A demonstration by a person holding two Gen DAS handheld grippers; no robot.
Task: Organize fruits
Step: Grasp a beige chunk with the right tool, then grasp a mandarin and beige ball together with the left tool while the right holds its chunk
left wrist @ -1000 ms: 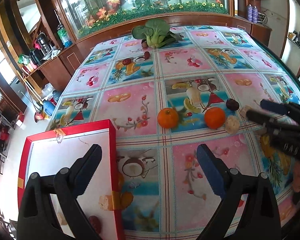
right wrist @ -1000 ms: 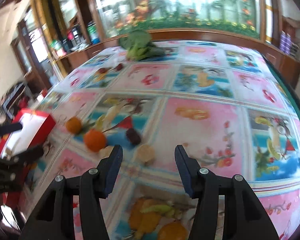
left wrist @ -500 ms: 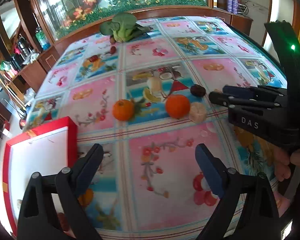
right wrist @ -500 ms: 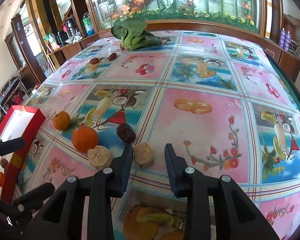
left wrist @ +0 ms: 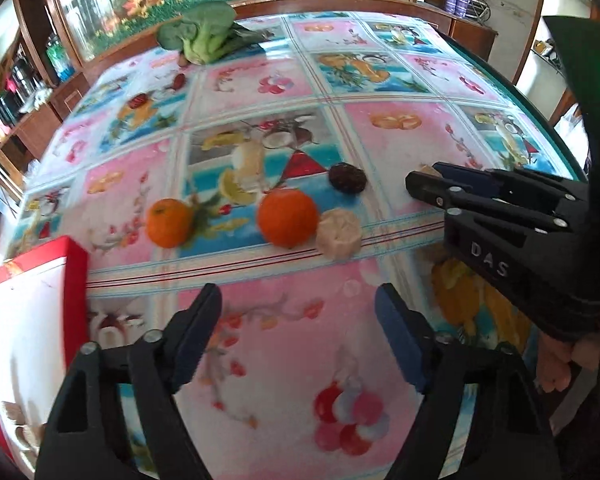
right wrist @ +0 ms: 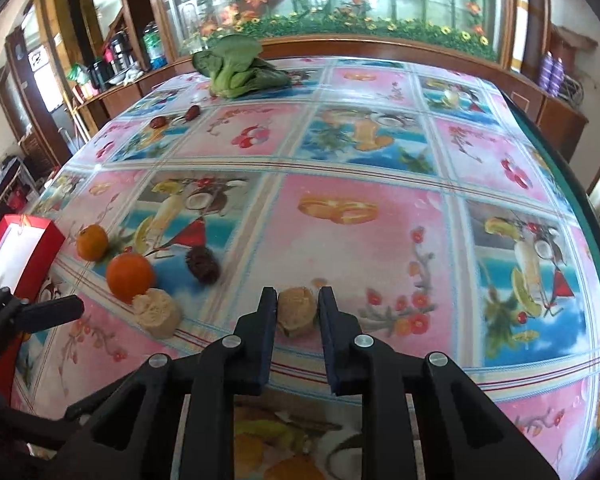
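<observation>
A large table [right wrist: 380,240] under a glossy oilcloth printed with squares of fruit and flowers fills both views; behind it runs a wooden ledge with a glass-fronted display of artificial plants and flowers. The only writing that can be read is "DAS", moulded in raised letters on the body of the right gripper as seen from the left wrist camera.

Counted on the cloth: two oranges, a smaller one [left wrist: 168,222] to the left and a larger one [left wrist: 288,218] near the middle; two pale, lumpy beige fruits, one [left wrist: 339,232] touching the larger orange and the other [right wrist: 297,310] just right of it; one dark, rough-skinned round fruit [right wrist: 202,264] just behind them; two small red dates [right wrist: 174,118] far back; and one head of bok choy [right wrist: 236,66] at the far edge. One red box with a white inside [left wrist: 28,312] sits at the left edge of the table.

The right gripper [right wrist: 298,300] has just been closing, and its jaws now stand at either side of the second beige fruit, the pads pressing on it, with the fruit resting on the cloth. The left gripper [left wrist: 298,300] hangs over a bare pink square in front of the oranges; its jaws have just been narrowing but stand well apart, with nothing between them.
</observation>
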